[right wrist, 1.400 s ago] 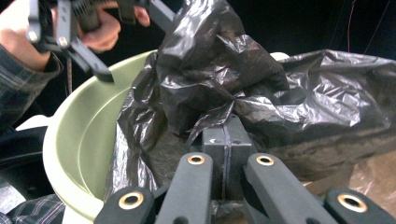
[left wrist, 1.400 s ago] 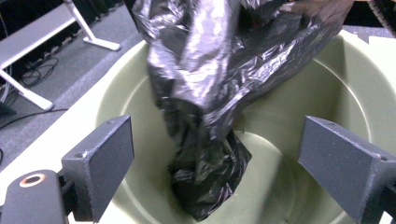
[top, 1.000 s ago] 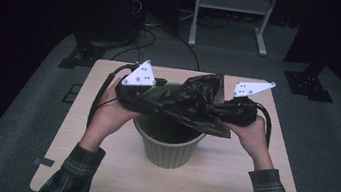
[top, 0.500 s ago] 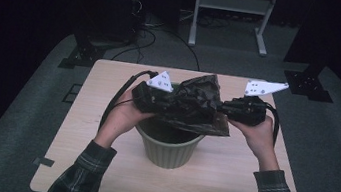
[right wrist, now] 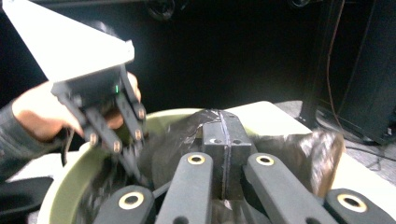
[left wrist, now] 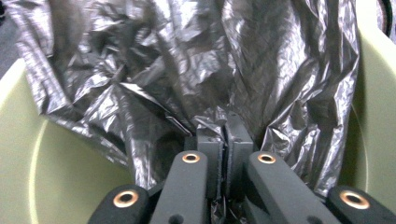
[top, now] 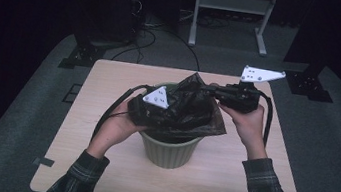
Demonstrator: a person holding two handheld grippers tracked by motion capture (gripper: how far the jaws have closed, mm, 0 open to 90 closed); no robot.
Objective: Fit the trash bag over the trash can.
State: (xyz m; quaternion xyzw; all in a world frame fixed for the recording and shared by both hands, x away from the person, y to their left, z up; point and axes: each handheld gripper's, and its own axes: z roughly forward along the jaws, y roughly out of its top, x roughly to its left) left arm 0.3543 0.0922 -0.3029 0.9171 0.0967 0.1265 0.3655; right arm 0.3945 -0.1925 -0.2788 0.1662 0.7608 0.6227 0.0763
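A pale green bin stands mid-table with a crumpled black plastic bag spread over its mouth. My left gripper is low at the bin's left rim, shut on a fold of the bag; its fingertips are pinched together, with the bin's inner wall on both sides. My right gripper holds the bag's far right edge above the rim. Its jaws are shut on the bag, and the left gripper shows beyond them over the bin's rim.
The light wooden table has bare room all round the bin. Cables trail from both grippers across the table. Dark stands and a white metal frame are on the floor behind the table.
My left gripper has moved right and down towards the bin's mouth with the bag. The right gripper has lifted slightly up and away, drawing the bag wider.
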